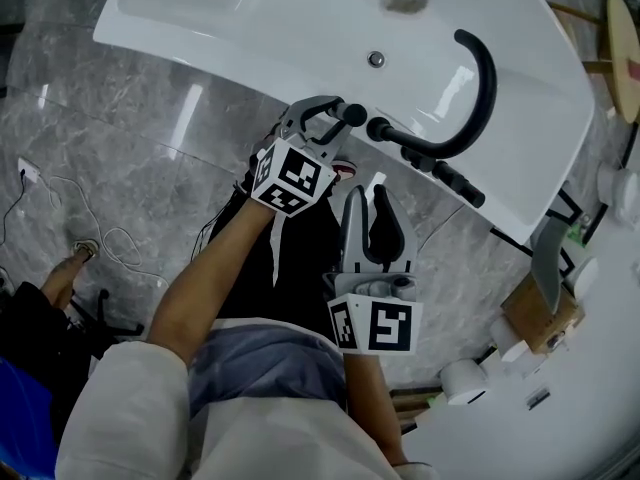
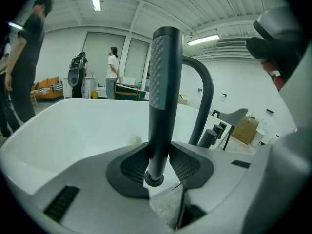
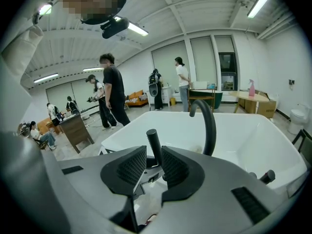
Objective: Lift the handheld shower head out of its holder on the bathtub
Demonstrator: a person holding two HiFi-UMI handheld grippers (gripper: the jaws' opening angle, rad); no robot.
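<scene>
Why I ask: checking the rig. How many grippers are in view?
2. The left gripper grips the shower head at the tub rim; the right gripper is open, lower in the head view.

The handheld shower head (image 2: 163, 82) stands upright between the left gripper's (image 1: 345, 116) jaws, which press on it from both sides. Just beyond it and to its right, the spout (image 1: 484, 78) arches over the bathtub (image 1: 200, 13), which lies ahead of both grippers. The taps (image 1: 445, 175) sit on the bathtub, right of the left gripper. The right gripper (image 1: 368, 196) hangs behind the left one, over the floor (image 1: 130, 138), with nothing between its parted jaws.
</scene>
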